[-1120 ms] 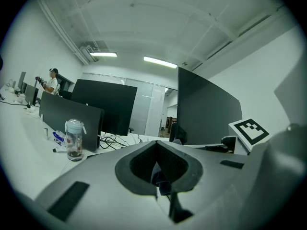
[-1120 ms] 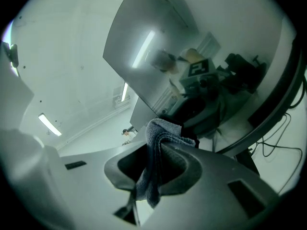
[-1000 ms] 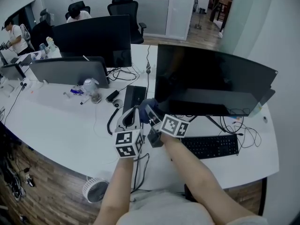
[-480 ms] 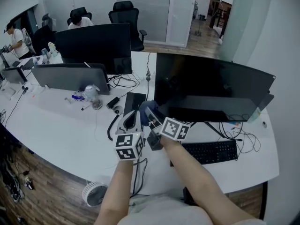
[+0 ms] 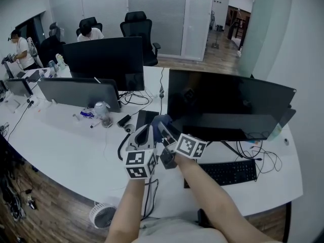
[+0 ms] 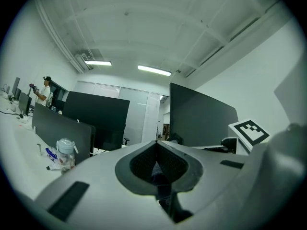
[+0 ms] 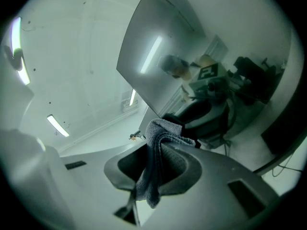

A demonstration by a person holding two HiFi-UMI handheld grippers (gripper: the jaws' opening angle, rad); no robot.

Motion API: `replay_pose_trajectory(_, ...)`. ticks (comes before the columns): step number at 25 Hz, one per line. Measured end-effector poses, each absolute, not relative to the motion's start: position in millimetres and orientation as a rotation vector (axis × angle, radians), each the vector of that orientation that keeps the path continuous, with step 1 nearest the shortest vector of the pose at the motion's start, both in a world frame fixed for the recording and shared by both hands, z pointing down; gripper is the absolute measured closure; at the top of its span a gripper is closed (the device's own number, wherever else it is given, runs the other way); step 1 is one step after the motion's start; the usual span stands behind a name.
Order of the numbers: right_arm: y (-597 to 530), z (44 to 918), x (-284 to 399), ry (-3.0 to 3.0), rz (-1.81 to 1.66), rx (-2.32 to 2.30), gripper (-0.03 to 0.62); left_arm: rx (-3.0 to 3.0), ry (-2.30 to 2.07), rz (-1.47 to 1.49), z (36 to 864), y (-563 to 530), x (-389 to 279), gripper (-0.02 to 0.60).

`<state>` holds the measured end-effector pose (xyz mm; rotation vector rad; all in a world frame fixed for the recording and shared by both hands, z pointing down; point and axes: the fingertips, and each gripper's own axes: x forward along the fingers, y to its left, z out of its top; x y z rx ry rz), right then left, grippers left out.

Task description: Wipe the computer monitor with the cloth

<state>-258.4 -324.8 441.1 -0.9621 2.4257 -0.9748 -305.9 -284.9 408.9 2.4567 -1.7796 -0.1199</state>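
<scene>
head view: steeply down over desk (image 5: 66, 140) | gripper views: close, tilted upward | shared: probably the monitor (image 5: 228, 100)

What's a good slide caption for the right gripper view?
Right tool shut on a grey cloth, held up in front of the dark, reflective monitor screen.

An open office has a long white desk (image 5: 61, 140), black office chairs (image 5: 137, 25) at its far side, a wooden floor (image 5: 35, 186), pale wall panels (image 5: 157, 6) and lit long ceiling lamps (image 6: 154, 70).
</scene>
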Motion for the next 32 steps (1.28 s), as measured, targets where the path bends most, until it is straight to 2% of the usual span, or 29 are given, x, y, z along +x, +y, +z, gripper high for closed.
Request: replay_pose_trajectory(32,-332.7,363.5,-256.4,2.427,-0.824,-0.946,0.526,2.533,-1.833,-0.221,350.6,-281.4,-310.4,0.572)
